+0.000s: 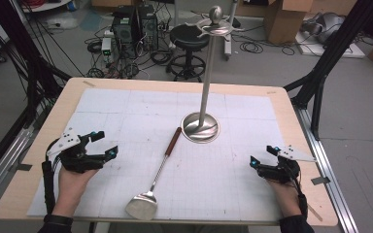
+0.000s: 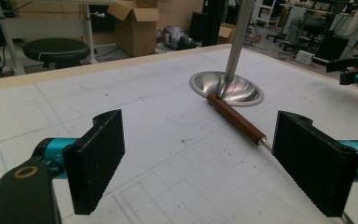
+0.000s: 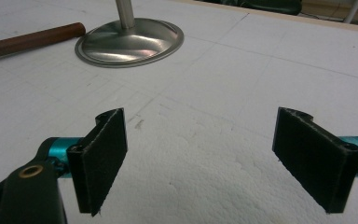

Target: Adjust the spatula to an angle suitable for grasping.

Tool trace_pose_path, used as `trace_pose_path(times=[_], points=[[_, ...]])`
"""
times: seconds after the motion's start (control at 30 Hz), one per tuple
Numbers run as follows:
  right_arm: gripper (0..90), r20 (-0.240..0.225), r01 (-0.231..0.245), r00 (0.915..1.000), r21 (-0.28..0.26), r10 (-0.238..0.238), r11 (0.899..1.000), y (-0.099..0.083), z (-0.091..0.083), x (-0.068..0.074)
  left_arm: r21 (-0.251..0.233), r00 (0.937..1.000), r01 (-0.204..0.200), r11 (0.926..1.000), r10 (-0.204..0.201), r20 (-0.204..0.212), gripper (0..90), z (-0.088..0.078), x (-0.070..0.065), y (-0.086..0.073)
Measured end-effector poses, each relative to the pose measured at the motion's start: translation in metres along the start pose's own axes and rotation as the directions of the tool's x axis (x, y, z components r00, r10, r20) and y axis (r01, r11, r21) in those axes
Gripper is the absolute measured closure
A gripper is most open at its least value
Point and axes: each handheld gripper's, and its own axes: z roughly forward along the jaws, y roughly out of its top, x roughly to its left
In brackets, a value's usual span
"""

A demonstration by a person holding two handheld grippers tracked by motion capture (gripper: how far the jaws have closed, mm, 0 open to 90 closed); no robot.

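Note:
A metal spatula (image 1: 156, 176) with a brown wooden handle (image 1: 174, 140) lies on the white gridded mat, its blade (image 1: 141, 206) near the front edge and its handle end touching the round base (image 1: 200, 127) of a tall steel utensil stand (image 1: 206, 82). My left gripper (image 1: 102, 144) rests at the mat's left, open and empty; its own view has the handle (image 2: 235, 119) and the stand's base (image 2: 226, 88) ahead. My right gripper (image 1: 262, 156) sits at the right, open and empty, facing the base (image 3: 129, 41) and handle (image 3: 30, 41).
The stand's hooked top (image 1: 215, 26) rises high above the table. The wooden table edge (image 1: 39, 141) frames the mat. Behind the table stand a black stool (image 1: 188, 46), computer towers (image 1: 133, 26), cables and cardboard boxes (image 1: 284, 19) on the floor.

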Motion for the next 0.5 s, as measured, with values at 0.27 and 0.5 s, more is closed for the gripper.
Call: trace_pose_path(times=[0.27,0.5], points=[[17.0,-0.002,0.003,1.0,0.006,-0.003,1.0,0.0,0.0,0.001,0.052,0.9981,-0.031,0.9982,0.028,0.054,18.6,0.019,-0.026,0.012],[17.0,0.0,0.006,1.0,0.008,-0.006,1.0,0.0,0.001,0.001,0.1,0.9941,-0.068,0.9926,0.059,0.091,20.4,0.04,-0.051,0.017]])
